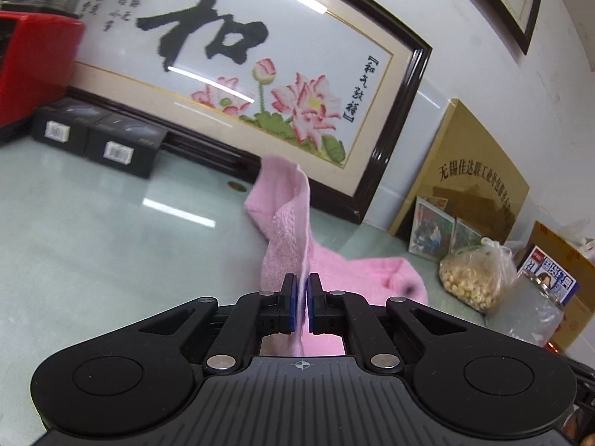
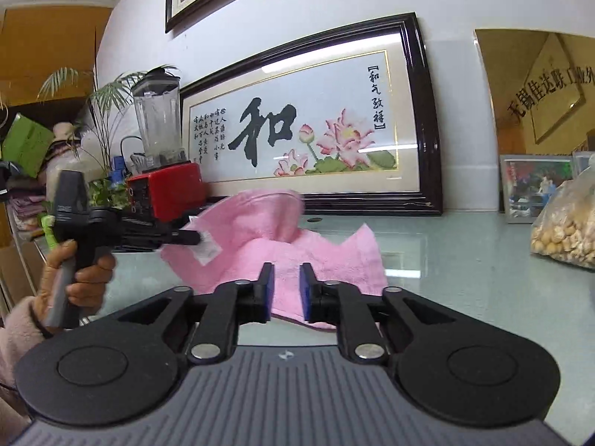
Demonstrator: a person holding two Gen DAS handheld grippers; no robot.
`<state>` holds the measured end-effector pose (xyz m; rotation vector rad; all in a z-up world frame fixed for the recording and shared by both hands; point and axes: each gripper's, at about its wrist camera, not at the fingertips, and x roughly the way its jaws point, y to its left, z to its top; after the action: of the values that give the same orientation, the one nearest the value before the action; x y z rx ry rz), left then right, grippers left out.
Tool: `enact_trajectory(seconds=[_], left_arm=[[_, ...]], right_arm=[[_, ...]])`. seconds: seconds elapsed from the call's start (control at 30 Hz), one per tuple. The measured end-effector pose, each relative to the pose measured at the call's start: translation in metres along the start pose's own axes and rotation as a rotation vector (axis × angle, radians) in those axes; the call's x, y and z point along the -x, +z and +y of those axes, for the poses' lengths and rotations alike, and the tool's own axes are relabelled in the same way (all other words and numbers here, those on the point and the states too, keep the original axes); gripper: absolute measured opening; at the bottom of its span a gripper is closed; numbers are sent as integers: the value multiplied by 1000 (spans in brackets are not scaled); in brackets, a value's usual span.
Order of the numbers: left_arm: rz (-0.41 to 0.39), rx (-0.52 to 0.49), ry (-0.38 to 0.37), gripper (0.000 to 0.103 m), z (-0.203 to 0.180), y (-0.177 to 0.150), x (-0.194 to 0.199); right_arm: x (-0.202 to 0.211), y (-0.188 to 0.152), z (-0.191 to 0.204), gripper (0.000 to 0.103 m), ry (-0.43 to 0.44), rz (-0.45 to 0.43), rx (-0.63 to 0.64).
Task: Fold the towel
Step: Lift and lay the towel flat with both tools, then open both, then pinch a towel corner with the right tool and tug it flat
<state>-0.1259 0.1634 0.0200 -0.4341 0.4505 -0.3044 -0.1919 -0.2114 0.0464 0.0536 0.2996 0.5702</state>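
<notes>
Two grippers are working the pink towel [image 2: 297,256] on the glass table [image 2: 465,245]: your left gripper [image 1: 302,290] is pinching a raised edge, your right gripper [image 2: 286,278] is hovering unclenched above it, with the nut bag [image 2: 569,230] and red blender [image 2: 167,189] flanking.

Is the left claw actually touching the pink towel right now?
Touching. The left wrist view shows the left claw closed on a raised edge of the pink towel, cloth pinched between its blue pads.
</notes>
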Motion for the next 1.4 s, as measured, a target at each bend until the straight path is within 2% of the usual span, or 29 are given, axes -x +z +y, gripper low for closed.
enact_trajectory(seconds=[0.07,0.17,0.27,0.47,0.73,0.77,0.8,0.9,0.93,0.97,1.07,1.17,1.23,1.33,1.4], left_arm=[[-25,28,33,5,7,-3,16],[-37,64,67,5,16,-3,26],[-17,91,86,5,23,-3,29],[3,36,127,6,17,-5,29],[-40,-71,73,9,-20,6,28],[-49,-90,56,10,-26,7,29],[-49,-101,46,12,-29,7,29],[-39,-117,48,14,-41,8,25],[-37,-142,47,20,-46,9,23],[-27,-158,54,24,-49,8,19],[69,-202,119,29,-56,3,-8],[184,-194,180,29,-51,-7,-37],[232,-199,204,29,-47,-13,-47],[244,-241,200,29,-44,-21,-45],[246,-271,193,30,-44,-25,-39]], right_arm=[[-7,4,-12,71,-60,22,-6],[-30,8,-38,71,-111,90,-82],[-58,8,-64,68,-103,151,-154],[-94,2,-80,66,-104,219,-201],[-112,-4,-70,64,-90,284,-188],[-112,-4,-70,59,-88,290,-186],[-114,-5,-70,47,-77,303,-188],[-115,-5,-68,39,-63,317,-185],[-114,-5,-67,36,-61,319,-183],[-111,-5,-65,30,-56,324,-179],[-99,-8,-60,25,-38,340,-165],[-87,-11,-54,25,-20,356,-150],[-79,-12,-51,25,-7,367,-141],[-61,-13,-44,26,28,411,-101],[-50,-9,-47,31,69,424,-141]])
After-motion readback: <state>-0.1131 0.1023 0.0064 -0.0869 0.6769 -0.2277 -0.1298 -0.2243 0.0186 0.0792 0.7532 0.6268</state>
